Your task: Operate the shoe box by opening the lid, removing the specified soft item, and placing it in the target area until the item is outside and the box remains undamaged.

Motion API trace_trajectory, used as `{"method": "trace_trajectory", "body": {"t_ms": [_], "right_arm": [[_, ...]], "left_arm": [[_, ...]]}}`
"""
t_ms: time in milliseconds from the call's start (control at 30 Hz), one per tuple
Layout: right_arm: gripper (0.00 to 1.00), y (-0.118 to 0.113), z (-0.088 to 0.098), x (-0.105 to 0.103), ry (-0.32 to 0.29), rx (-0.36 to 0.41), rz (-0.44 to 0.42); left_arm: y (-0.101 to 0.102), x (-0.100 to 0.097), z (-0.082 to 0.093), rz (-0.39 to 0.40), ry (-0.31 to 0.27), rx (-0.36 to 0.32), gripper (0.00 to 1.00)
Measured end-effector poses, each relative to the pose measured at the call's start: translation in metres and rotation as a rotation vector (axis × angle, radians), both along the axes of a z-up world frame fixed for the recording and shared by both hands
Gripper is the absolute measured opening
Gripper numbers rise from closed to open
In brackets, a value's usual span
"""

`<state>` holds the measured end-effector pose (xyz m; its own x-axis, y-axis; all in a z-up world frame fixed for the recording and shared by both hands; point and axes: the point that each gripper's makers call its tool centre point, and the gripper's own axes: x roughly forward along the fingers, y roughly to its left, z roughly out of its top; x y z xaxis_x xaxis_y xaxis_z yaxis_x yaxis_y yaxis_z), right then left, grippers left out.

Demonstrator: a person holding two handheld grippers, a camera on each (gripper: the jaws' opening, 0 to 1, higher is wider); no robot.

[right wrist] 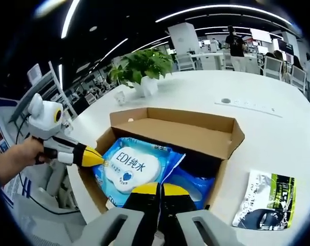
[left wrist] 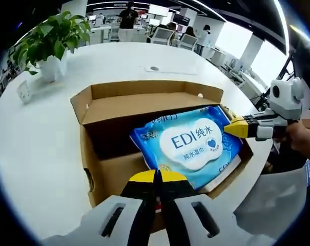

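Note:
An open cardboard shoe box (left wrist: 106, 173) (right wrist: 171, 128) stands on the white table with its lid folded back. A blue wet-wipes pack (left wrist: 189, 144) (right wrist: 128, 169) with a white label lies tilted at the top of the box, reaching over one wall. My left gripper (left wrist: 157, 176) is shut on the pack's near edge; in the right gripper view it (right wrist: 99, 161) comes in from the left, pinching the pack's corner. My right gripper (right wrist: 159, 188) is shut on the pack's opposite edge and enters the left gripper view (left wrist: 229, 127) from the right, held by a hand.
A second blue pack (right wrist: 194, 185) lies deeper in the box. A black-and-green packet (right wrist: 265, 200) rests on the table beside the box. A potted plant (left wrist: 51, 40) (right wrist: 139, 67) stands further back, near a round table socket (left wrist: 153, 68). People and chairs are beyond the table.

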<state>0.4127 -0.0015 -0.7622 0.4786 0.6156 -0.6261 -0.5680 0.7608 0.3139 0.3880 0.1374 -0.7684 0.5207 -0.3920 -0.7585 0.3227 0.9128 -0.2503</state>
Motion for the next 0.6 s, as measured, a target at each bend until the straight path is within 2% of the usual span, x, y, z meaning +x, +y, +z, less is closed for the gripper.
{"method": "trace_trajectory", "body": {"t_ms": [233,600], "right_arm": [[0.00,0.000,0.010,-0.003,-0.007,0.012,0.004],[0.00,-0.005,0.024,-0.006,-0.026,0.036,0.001]], "left_arm": [[-0.002,-0.005,0.008,0.003,-0.010,-0.010,0.00],[-0.008,-0.008,0.029,0.005,-0.044,-0.040,0.00]]}}
